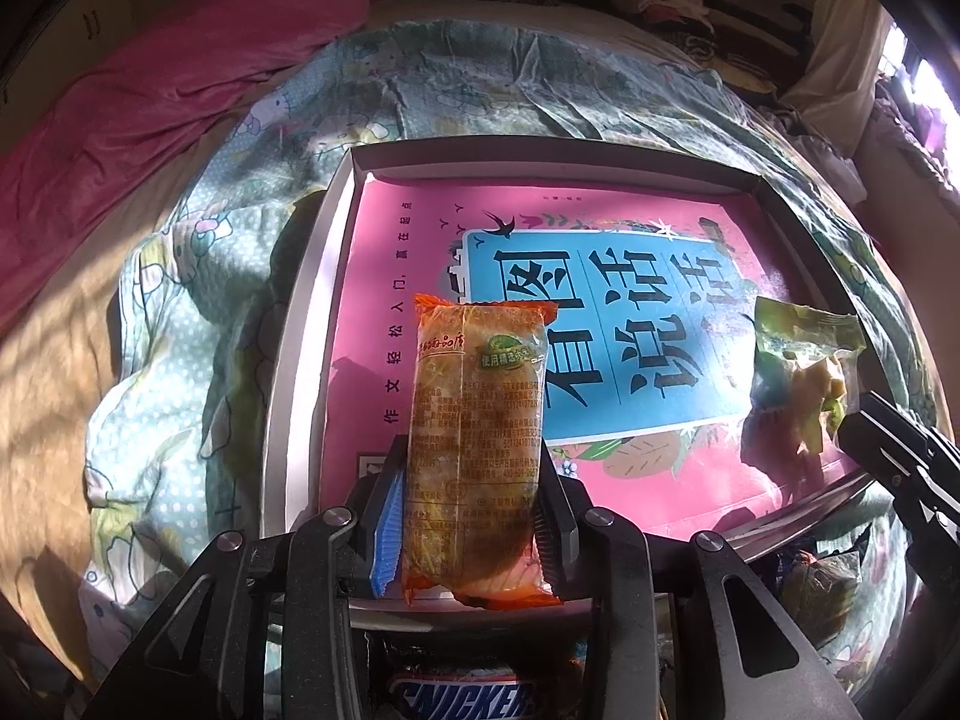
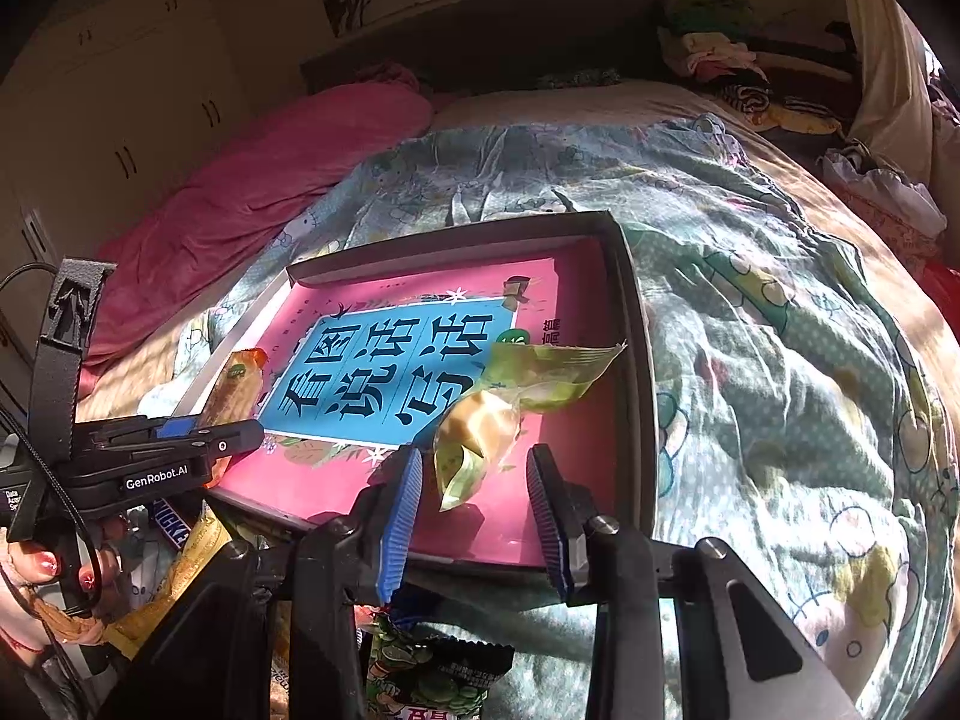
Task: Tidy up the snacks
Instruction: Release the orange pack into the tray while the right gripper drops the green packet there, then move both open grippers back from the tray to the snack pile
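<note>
The left tongs (image 1: 474, 516) are clamped on an orange snack pack (image 1: 477, 420), both pads pressed against its long sides, holding it up over the near left part of the box (image 1: 312, 312). The right tongs (image 2: 474, 504) look the odder case: their pads stand apart, yet that is about as narrow as they go, and a green snack (image 2: 486, 420) hangs between them. From the right wrist view I cannot tell for certain whether either pad presses on it; the wrapper's tail sits close to the left pad and its body floats above the box floor, so I judge it pinched rather than lying loose.

Beyond the tongs, the box is a shallow tray on the bed, lined with a pink book (image 1: 600, 330) with a blue title panel. Nothing else rests inside it that I can see, so no snack has been set down there yet.

Below the near edge of the box, more snacks wait on the quilt (image 2: 780, 360): a Snickers bar (image 1: 462, 699), a dark green pack (image 2: 432, 678) and a yellow wrapper (image 2: 180, 576).

So the job looks barely started: 2 snacks in the air over the box, at least 3 left outside it.
</note>
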A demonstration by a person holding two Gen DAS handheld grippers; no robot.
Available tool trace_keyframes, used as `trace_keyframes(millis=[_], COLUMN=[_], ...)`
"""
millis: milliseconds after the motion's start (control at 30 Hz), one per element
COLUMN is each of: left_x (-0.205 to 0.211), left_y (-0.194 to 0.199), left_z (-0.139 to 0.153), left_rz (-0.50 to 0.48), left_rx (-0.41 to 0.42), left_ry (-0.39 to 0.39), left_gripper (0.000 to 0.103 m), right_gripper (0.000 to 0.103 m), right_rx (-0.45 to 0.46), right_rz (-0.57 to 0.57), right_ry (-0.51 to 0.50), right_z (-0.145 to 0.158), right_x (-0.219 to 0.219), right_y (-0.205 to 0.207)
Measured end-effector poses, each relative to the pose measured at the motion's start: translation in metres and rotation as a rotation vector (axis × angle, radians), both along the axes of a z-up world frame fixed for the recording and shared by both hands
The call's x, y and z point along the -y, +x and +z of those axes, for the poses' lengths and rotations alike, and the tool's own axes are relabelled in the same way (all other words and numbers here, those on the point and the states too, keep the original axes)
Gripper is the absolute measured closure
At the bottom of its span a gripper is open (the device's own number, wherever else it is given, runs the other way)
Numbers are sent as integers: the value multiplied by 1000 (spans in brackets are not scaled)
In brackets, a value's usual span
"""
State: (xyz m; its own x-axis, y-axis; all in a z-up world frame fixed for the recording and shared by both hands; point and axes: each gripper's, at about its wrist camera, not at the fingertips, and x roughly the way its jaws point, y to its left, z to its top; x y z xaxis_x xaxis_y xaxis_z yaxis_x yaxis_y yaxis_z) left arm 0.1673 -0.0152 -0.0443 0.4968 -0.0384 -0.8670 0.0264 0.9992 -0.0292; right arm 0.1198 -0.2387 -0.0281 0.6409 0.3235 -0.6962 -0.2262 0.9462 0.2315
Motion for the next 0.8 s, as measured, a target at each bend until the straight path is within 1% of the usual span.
trace_keyframes(millis=[167,400,600,800], left_x=[-4,-8,-10,-17], left_y=[-4,-9,-16,-24], left_z=[2,12,22,31], left_rz=[11,19,12,21], left_rx=[-2,21,41,54], left_ry=[-13,-27,-38,-62], left_gripper=[59,53,47,46], right_gripper=[66,65,61,55], right_rx=[4,24,39,62], right_rz=[-3,2,-1,-23], right_ry=[-16,-29,-26,-7], right_z=[2,6,10,15], right_x=[-1,-3,-2,5], right_y=[-3,-8,-11,-14])
